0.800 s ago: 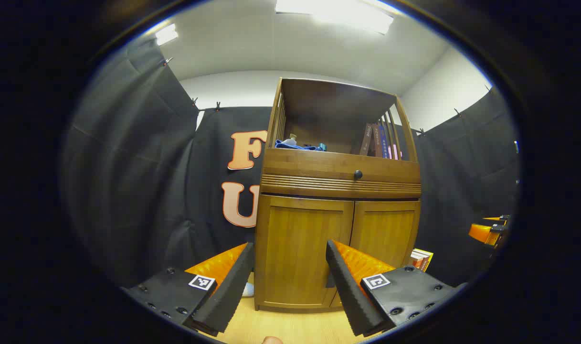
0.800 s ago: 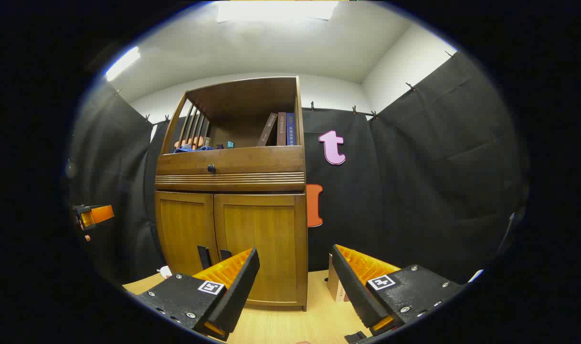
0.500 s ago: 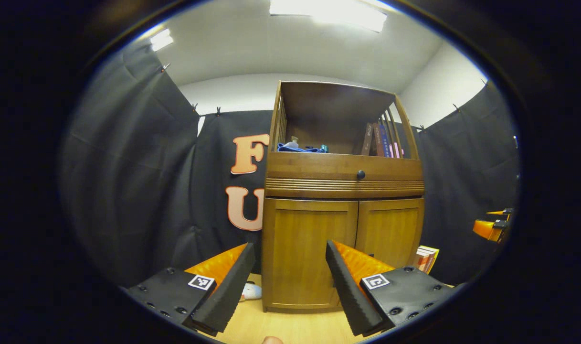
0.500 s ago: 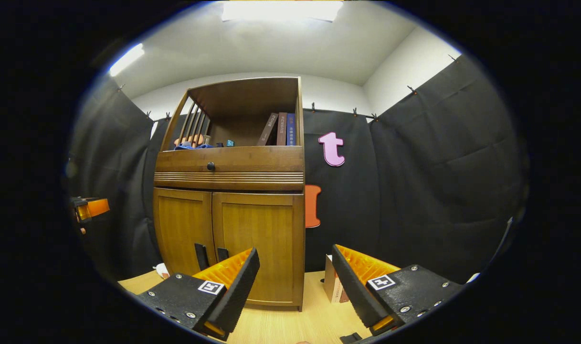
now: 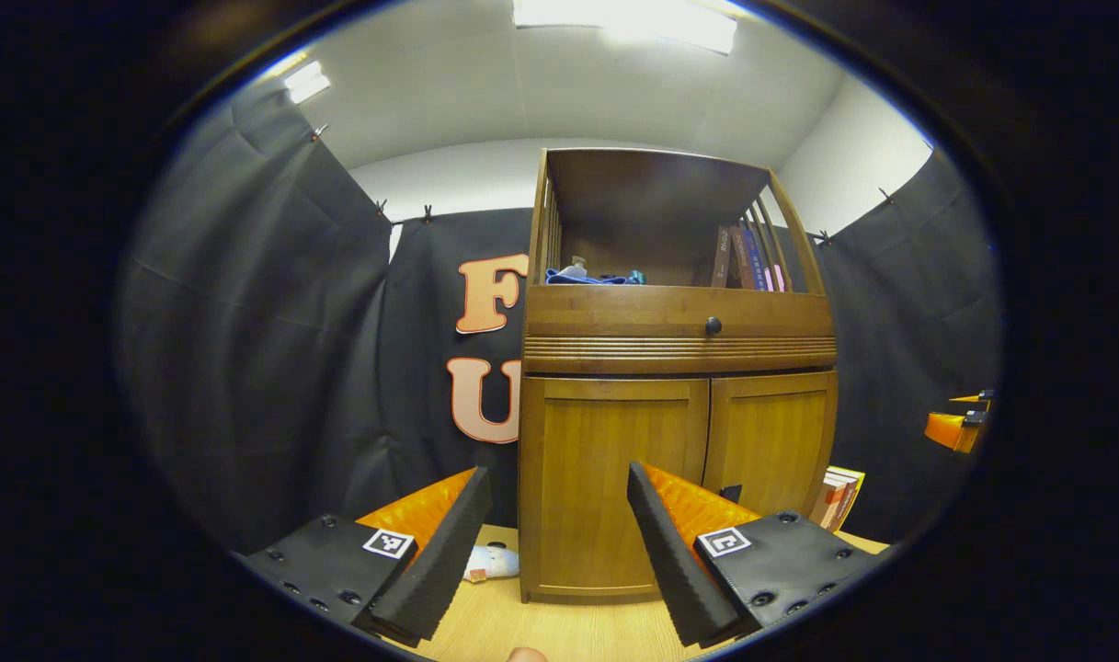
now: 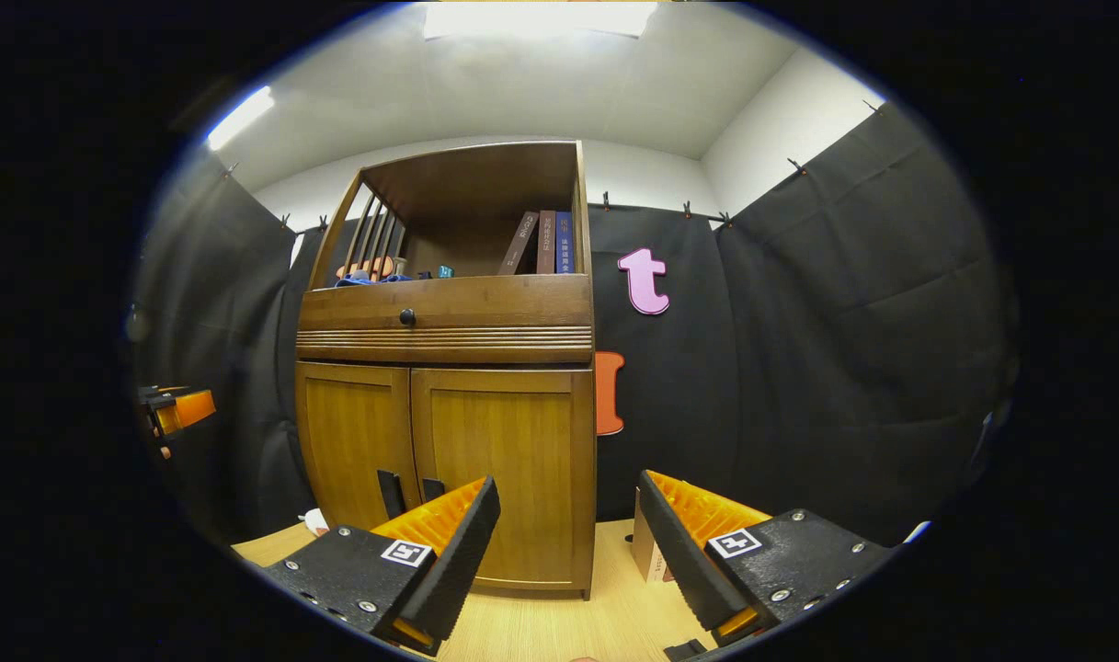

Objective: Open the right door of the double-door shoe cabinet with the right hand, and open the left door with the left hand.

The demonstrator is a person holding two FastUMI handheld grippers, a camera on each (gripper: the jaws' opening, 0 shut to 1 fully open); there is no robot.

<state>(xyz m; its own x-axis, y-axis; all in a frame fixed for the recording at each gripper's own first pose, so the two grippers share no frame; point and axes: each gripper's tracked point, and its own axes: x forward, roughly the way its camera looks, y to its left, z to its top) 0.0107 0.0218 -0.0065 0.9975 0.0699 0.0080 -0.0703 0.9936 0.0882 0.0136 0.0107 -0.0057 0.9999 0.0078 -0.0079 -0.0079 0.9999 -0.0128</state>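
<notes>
The wooden shoe cabinet (image 5: 679, 349) stands against the black cloth with both doors closed. In the left gripper view its left door (image 5: 605, 487) is straight ahead and its right door (image 5: 770, 441) lies beyond. My left gripper (image 5: 554, 515) is open and empty, still short of the cabinet. In the right gripper view the right door (image 6: 495, 460) and left door (image 6: 352, 432) meet at two dark handles (image 6: 389, 492). My right gripper (image 6: 568, 515) is open and empty, pointing past the cabinet's right edge. Each view catches the other gripper far off: right gripper (image 5: 954, 428), left gripper (image 6: 177, 409).
A drawer with a dark knob (image 5: 713, 325) sits above the doors; books (image 6: 541, 244) and a blue cloth (image 5: 582, 276) fill the open shelf. On the wooden floor lie books (image 5: 835, 496) right of the cabinet, a box (image 6: 646, 547) and a white item (image 5: 485, 563) to its left.
The left gripper has drifted so the cabinet slides right and sits a little lower in its view. The right gripper has barely moved. Both stay open; the doors stay closed.
</notes>
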